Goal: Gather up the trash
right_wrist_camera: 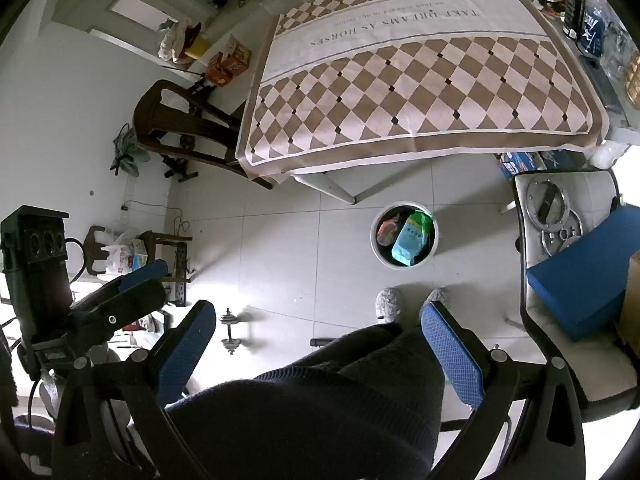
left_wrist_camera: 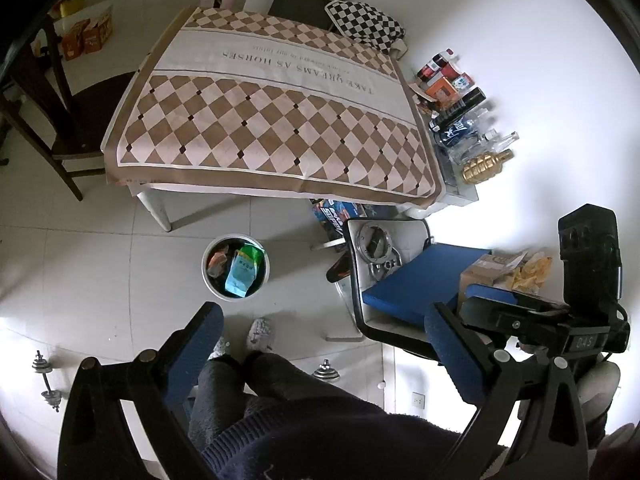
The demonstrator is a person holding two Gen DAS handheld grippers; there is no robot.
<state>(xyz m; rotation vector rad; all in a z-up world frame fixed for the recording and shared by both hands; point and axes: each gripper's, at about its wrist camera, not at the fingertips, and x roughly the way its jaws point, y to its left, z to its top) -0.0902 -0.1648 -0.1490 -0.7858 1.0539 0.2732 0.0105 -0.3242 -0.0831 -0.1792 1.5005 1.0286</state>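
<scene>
White floor tiles point(left_wrist_camera: 100, 264) are being shown below a surface point(left_wrist_camera: 272, 120) draped in a checked cloth, with nothing lying on it. Both tools, left tool point(left_wrist_camera: 324, 344) and right tool point(right_wrist_camera: 320, 340), are being held wide open and empty above the person's knees. Wrappers point(left_wrist_camera: 240, 268) are already being held in the bin point(left_wrist_camera: 235, 266) on the floor, so collecting is being judged nearly finished.

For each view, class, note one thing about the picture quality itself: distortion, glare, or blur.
Left wrist view: fisheye bends the tablecloth edges into curves; the wall at right is blown out white; the bottles look smeared. Right wrist view: the floor tiles' lines bow; dark vignette rims the corners; the trash bin stays sharp.
</scene>
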